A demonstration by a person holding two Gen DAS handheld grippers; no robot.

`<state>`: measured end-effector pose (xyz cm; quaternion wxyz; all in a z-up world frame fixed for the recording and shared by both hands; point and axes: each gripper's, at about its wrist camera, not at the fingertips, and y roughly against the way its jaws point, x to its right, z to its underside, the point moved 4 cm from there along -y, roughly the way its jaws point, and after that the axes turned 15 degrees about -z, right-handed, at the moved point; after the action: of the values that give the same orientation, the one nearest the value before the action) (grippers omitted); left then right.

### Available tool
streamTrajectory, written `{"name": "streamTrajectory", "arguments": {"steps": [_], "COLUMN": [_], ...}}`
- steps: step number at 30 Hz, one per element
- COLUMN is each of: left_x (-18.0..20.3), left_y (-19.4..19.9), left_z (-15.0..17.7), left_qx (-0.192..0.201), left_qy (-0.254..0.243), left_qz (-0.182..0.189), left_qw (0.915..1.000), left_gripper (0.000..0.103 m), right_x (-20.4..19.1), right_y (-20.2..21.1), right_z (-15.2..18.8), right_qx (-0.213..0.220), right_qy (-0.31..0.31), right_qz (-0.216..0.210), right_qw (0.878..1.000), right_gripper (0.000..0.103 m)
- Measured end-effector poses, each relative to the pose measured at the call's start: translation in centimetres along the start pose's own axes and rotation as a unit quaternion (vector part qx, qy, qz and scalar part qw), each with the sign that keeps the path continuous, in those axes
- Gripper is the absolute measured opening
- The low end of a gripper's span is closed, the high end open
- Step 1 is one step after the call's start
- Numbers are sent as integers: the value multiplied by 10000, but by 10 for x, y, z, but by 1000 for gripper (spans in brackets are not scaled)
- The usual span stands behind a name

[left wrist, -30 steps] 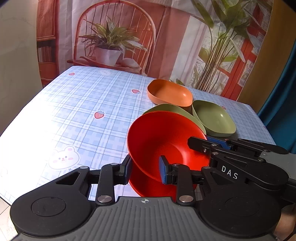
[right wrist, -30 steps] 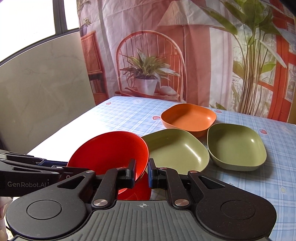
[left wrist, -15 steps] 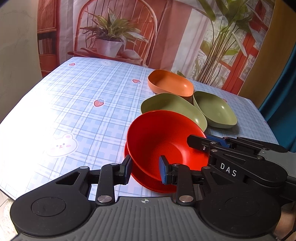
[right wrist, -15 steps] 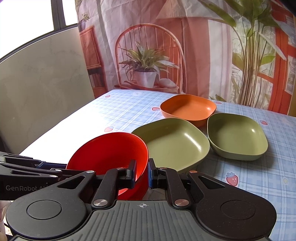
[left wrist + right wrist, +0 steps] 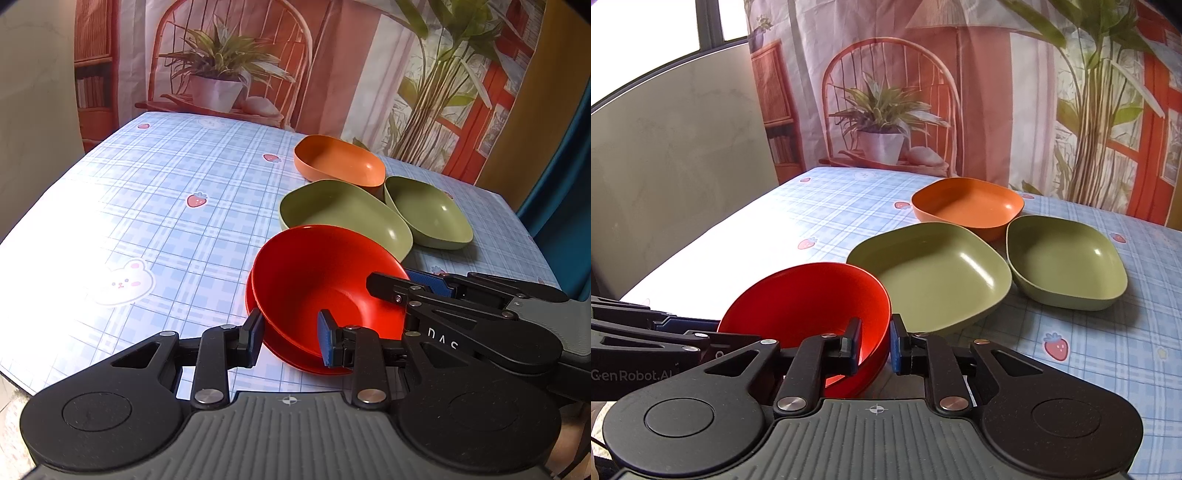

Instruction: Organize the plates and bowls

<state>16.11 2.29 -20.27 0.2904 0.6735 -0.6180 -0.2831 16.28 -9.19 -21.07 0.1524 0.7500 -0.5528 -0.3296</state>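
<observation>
Red bowl [image 5: 317, 280]: near edge of surface [image 5: 166, 229], nested on red dish [image 5: 295, 363] | your left hand-held gripper [image 5: 290, 339]: straddles near rim, pinch unconfirmed | your right hand-held gripper [image 5: 875, 345]: jaws opening astride right rim | bowl round, both equally near.

There were two red bowls [image 5: 317, 280], nested. Two green dishes [image 5: 938, 273] and one orange dish [image 5: 967, 206] stood beyond.

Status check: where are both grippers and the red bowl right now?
Left gripper straddles the red bowl rim and the red plate under it. Right gripper opening, bowl rim between its fingers. Green dish close beside.
</observation>
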Motion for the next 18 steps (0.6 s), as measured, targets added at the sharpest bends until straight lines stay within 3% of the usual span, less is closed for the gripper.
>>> {"name": "streamTrajectory", "arguments": {"steps": [18], "left_x": [-4], "left_y": [-2], "left_z": [3], "left_qx": [-100], "left_qy": [118], "left_qz": [-14], "left_qw": [9999], "left_gripper": [36], "right_x": [-3], "right_y": [4], "right_z": [3], "right_qx": [35], "right_qy": [47], "right_qz": [51], "right_qw": [10000], "right_gripper": [19]}}
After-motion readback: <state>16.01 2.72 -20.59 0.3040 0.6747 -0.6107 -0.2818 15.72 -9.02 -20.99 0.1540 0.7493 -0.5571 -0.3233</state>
